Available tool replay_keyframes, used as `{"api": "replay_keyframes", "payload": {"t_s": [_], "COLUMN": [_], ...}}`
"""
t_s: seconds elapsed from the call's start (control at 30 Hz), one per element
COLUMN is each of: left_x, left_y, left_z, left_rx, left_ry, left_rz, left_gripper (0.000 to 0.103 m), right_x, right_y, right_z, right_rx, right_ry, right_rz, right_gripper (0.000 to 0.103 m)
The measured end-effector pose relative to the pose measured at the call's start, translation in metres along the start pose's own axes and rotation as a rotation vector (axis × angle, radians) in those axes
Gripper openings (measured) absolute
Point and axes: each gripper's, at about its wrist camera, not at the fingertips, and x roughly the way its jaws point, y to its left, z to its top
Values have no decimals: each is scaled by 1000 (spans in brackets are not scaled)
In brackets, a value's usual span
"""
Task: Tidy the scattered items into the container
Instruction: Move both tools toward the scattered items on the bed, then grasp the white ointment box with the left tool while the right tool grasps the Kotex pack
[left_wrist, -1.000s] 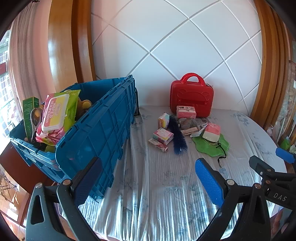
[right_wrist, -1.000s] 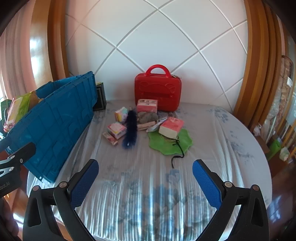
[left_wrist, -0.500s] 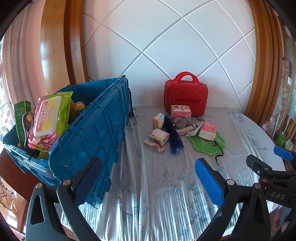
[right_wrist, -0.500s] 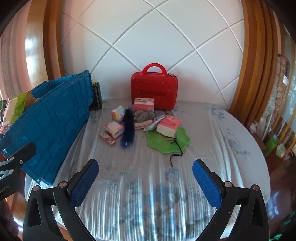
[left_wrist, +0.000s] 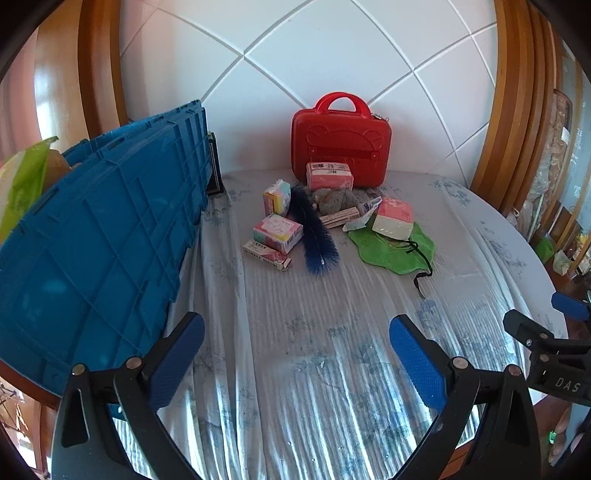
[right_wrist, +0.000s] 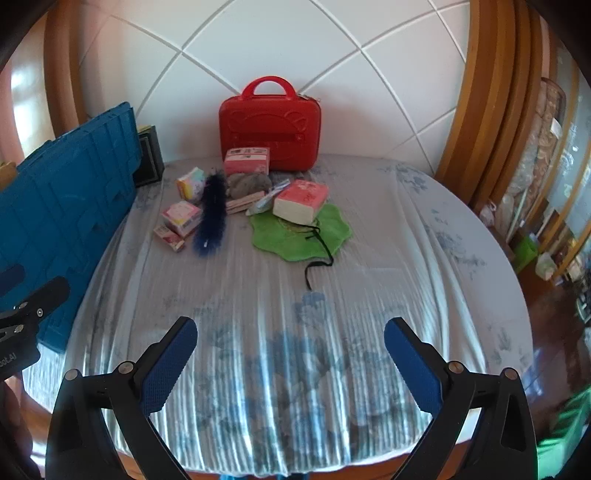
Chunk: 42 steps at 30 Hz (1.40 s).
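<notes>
A blue crate (left_wrist: 99, 240) stands at the table's left, also in the right wrist view (right_wrist: 62, 206). Scattered items lie mid-table before a red case (left_wrist: 341, 147): a dark blue brush (left_wrist: 316, 236), small pastel boxes (left_wrist: 277, 232), a pink pack (left_wrist: 392, 218) on a green cloth (left_wrist: 395, 251), a grey lump (left_wrist: 334, 199). In the right wrist view the brush (right_wrist: 211, 218) and pink pack (right_wrist: 301, 201) show too. My left gripper (left_wrist: 295, 354) and right gripper (right_wrist: 290, 354) are open, empty, well short of the items.
A round table with a pale striped cloth (right_wrist: 295, 332) carries everything. A black box (right_wrist: 149, 157) stands behind the crate. A padded white wall and wooden frame rise behind. The table's right edge drops to a wooden floor (right_wrist: 554, 332).
My left gripper has swung right, away from the crate and toward the items; the crate's contents have mostly left its view. My right gripper has shifted slightly. Both stayed open.
</notes>
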Motion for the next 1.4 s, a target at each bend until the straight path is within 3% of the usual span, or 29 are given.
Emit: {"api": "replay_keyframes", "payload": {"t_s": [0.17,0.4,0.67,1.0,1.23,1.4], "left_x": [50,115,167,229,267,306], "left_y": [-19,-50,-36,27,47,54], "left_z": [7,21,30,61,78,77], "left_rx": [-46,-90,-165,-238,-211,-230], "left_ry": [96,210,303,320,327,365], "left_rz": [25,118,174,188,160,123], "left_gripper": [102,102,102,102,97,83], "right_x": [53,153,229,258,271,281], "right_y": [-31,-69,-75,-29,13,58], "right_z": [19,52,77,110,142,161], "right_rx": [-26,-90,-126,-147,-147,-217], "right_ry": [68,189,280,293,263,223], "right_rz": [20,109,173,230,224,278], "right_gripper": [103,103,103,103,103,103]}}
